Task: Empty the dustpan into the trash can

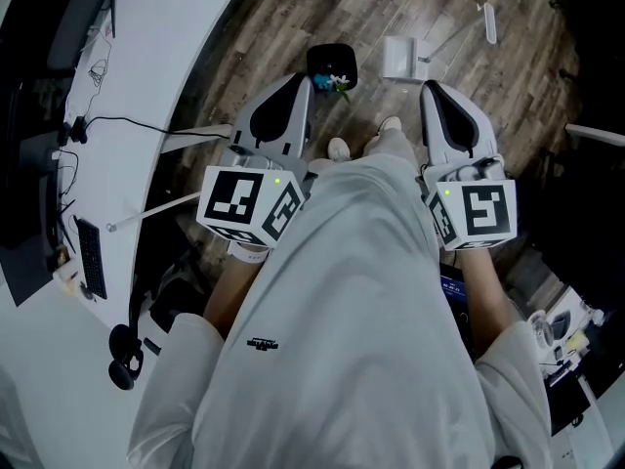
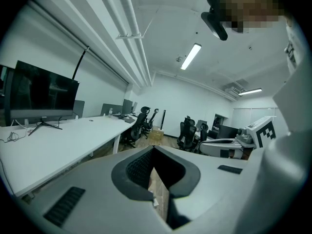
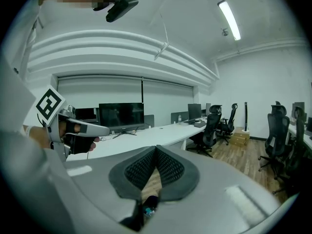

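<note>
Dustpan [image 1: 400, 57]: held by neither claw.
Claws: left claw [image 2: 153, 150] and right claw [image 3: 156, 149] each pressed together on nothing, held low at the person's hips, probably resting with no step in hand.
Place: white and long-handled, it stood on the wood floor [image 1: 293, 18] just right of the trash can [image 1: 330, 63], apart from it, probably parked ready for tipping.
Trash can: black, open-topped; coloured scraps [image 1: 332, 83] at its near rim.
Count: two claws, one dustpan, one trash can.
</note>
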The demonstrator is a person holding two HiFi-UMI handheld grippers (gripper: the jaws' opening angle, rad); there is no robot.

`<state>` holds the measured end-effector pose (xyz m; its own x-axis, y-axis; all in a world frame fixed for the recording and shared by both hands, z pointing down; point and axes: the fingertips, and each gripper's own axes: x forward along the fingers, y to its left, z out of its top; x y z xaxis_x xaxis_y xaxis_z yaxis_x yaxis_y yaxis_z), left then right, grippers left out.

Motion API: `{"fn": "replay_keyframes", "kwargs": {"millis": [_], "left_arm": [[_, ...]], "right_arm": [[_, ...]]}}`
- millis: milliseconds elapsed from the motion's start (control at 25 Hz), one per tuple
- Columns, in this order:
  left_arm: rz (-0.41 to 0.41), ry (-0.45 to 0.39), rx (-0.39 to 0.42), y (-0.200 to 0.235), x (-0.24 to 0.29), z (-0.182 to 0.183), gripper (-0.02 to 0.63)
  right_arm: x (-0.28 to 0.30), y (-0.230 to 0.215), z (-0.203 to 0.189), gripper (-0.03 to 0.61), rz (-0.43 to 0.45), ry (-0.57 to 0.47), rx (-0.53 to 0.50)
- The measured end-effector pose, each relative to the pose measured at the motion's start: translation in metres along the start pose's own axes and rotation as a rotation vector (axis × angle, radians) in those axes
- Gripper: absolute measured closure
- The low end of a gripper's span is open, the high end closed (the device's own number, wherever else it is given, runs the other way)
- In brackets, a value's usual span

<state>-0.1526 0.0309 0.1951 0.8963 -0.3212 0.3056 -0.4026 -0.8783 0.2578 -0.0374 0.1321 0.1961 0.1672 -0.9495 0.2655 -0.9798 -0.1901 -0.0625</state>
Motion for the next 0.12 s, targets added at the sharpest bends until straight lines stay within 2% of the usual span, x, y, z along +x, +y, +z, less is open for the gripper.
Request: {"fn": "replay_keyframes", "kwargs": {"millis": [120], "left_arm": [[-0.003,0.005,-0.003,-0.0006,0.0015,-0.0005,0.607]], "right_arm": [[-0.0005,-0.0013,-0.0016,0.566,-0.004,0.01,0.007]]}}
